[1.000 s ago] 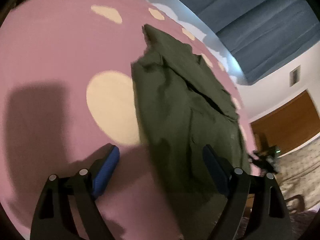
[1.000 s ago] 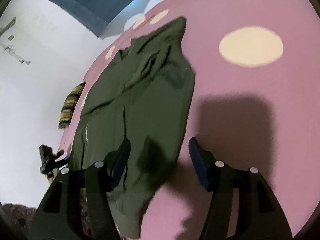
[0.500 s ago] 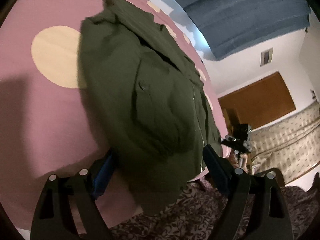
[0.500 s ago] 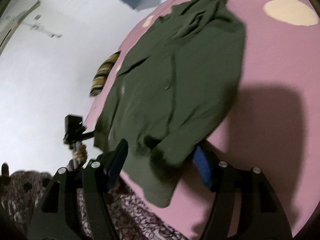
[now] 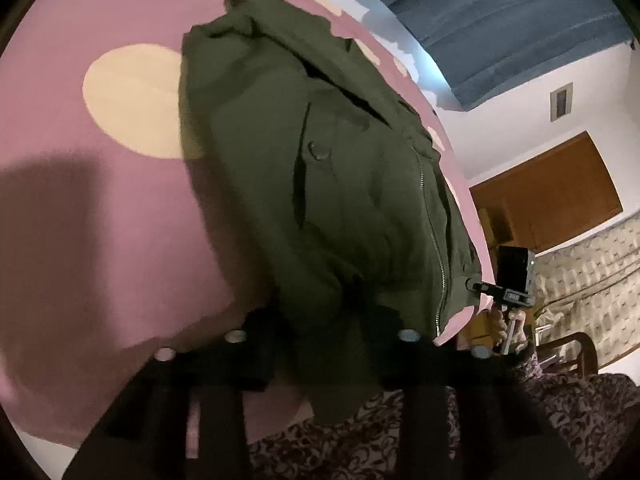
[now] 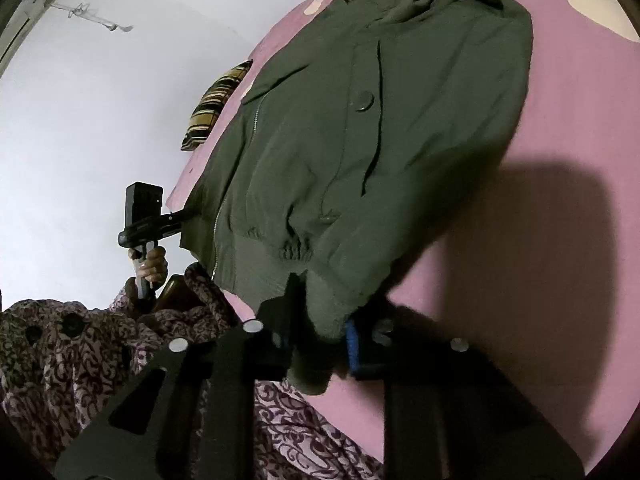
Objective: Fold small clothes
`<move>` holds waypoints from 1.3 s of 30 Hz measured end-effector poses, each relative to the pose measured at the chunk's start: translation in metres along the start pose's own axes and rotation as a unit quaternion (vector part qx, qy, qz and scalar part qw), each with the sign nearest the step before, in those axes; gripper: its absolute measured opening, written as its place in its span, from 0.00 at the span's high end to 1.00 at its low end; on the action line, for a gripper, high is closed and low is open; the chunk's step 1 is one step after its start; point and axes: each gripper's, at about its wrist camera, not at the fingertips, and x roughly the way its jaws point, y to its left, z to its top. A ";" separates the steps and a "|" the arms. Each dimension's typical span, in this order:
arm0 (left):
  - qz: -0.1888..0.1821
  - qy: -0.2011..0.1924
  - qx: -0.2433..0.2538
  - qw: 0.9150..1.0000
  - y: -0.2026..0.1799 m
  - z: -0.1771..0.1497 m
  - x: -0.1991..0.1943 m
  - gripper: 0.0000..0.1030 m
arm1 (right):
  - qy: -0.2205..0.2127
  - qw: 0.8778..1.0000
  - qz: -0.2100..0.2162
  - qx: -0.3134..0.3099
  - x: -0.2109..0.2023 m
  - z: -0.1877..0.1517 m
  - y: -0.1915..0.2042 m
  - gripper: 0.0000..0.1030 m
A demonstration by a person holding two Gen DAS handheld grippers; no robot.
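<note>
**Green jacket flat on spread**

Small olive-green jacket (image 5: 340,184) lies front-up on the pink spotted bedspread (image 5: 100,220), zip closed, button pockets showing. Ribbed hem hangs over the near edge; the sleeves are probably folded under, hard to tell.

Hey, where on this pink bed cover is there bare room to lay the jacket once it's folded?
Bare pink cover lies right of the green jacket in the right wrist view, between its side edge and the cream spots. The near edge is crowded: both grippers, left and right, clamp the hem.
</note>
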 end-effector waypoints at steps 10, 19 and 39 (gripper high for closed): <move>-0.083 -0.049 -0.030 0.995 -0.003 0.007 -0.020 0.87 | -0.045 0.996 0.078 0.024 -0.018 0.000 -0.001 0.90; -0.183 -0.137 -0.081 0.970 -0.018 0.057 -0.042 0.88 | -0.140 0.974 0.174 0.039 -0.053 0.038 0.010 0.90; -0.103 -0.116 -0.171 0.973 0.059 0.240 0.080 0.87 | -0.176 0.932 0.194 0.252 0.036 0.215 -0.108 0.90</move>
